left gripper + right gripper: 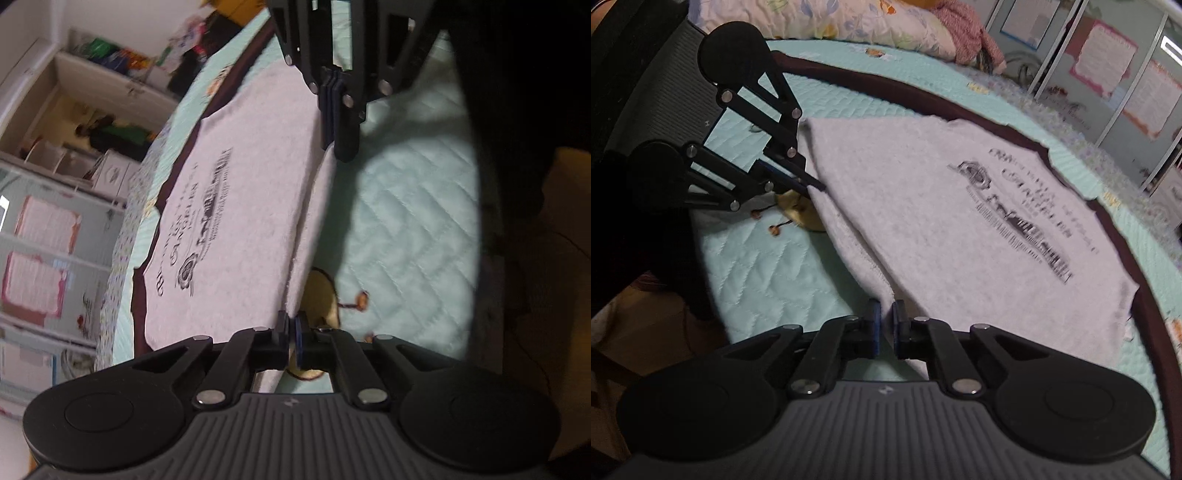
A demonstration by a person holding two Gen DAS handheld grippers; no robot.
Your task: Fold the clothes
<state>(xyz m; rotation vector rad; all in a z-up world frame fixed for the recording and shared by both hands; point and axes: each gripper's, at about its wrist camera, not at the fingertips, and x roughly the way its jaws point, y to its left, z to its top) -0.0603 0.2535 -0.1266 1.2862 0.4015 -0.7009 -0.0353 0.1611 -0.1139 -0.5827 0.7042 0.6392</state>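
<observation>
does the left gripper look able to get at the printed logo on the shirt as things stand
Probably not straight away: the left gripper is shut on the hem of the white shirt. Nothing lies between it and the logo, so once it let go the way looks free.

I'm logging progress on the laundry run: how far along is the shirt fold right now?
Done: the white printed T-shirt lies spread flat, print up, on the mint quilt. In hand: the left gripper and right gripper are each closed on its near hem edge, at separate spots. Left: every fold; no part is turned over yet, and the dark sleeves lie out flat.
</observation>
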